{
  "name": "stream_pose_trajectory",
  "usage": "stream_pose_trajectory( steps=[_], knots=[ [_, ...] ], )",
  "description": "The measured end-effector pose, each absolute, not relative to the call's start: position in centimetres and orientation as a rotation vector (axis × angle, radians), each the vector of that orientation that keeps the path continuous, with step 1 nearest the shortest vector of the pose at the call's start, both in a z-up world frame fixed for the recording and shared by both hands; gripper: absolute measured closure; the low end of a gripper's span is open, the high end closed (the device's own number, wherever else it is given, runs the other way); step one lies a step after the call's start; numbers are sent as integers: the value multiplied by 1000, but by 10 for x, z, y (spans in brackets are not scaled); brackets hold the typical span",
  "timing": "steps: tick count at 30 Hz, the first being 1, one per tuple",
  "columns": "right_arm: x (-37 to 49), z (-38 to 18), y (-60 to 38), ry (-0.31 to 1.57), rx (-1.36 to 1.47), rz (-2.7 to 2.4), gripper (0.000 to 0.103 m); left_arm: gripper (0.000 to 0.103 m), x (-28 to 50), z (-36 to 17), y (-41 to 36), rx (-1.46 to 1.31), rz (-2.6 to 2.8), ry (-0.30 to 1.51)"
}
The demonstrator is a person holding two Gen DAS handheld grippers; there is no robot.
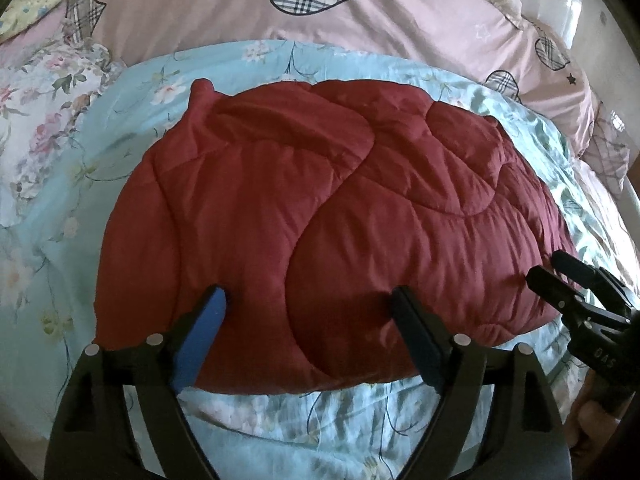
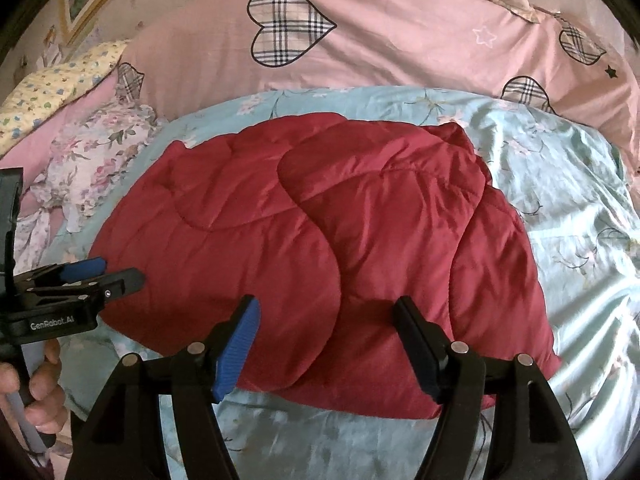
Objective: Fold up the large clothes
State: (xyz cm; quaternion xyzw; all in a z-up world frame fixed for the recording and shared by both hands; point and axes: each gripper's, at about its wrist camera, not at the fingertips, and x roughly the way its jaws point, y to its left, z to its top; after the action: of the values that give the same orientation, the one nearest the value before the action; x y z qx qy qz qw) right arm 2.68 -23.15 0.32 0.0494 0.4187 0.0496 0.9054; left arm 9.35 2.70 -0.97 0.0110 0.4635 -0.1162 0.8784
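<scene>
Maroon quilted garment (image 1: 320,220) lies folded into a compact bundle on the pale-blue floral bedsheet (image 1: 120,128) of the bed. Left tongs (image 1: 308,300) and right tongs (image 2: 326,312) both stand released above its near edge, grasping nothing. Folding appears nearly complete; further folds may remain. Sleeves and collar are hidden inside the layers.

Folded quilted garment (image 1: 320,216) lies on the floral sheet (image 1: 120,128), which runs out from under it on all sides. Behind the garment: heart-print duvet (image 2: 400,48); to its left, a floral pillow (image 2: 100,148). Both grippers sit at the garment's near edge, left gripper (image 1: 308,300) left of right gripper (image 2: 326,308).
</scene>
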Motion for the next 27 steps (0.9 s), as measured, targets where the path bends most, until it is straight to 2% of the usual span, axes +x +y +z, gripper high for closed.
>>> stream_pose_trajectory(
  steps=[11,16,20,27],
  knots=[
    [49,-10,-254,906,118,34,30,1,114,-20,24,56,-224,995],
    [60,-18,-269,940,155,27,28,0,124,-26,20,60,-222,1013],
    [68,-26,-278,956,177,40,23,0,132,-32,20,58,-221,1024],
    [75,-34,-284,954,188,23,22,0,143,-40,16,65,-213,1030]
  ],
)
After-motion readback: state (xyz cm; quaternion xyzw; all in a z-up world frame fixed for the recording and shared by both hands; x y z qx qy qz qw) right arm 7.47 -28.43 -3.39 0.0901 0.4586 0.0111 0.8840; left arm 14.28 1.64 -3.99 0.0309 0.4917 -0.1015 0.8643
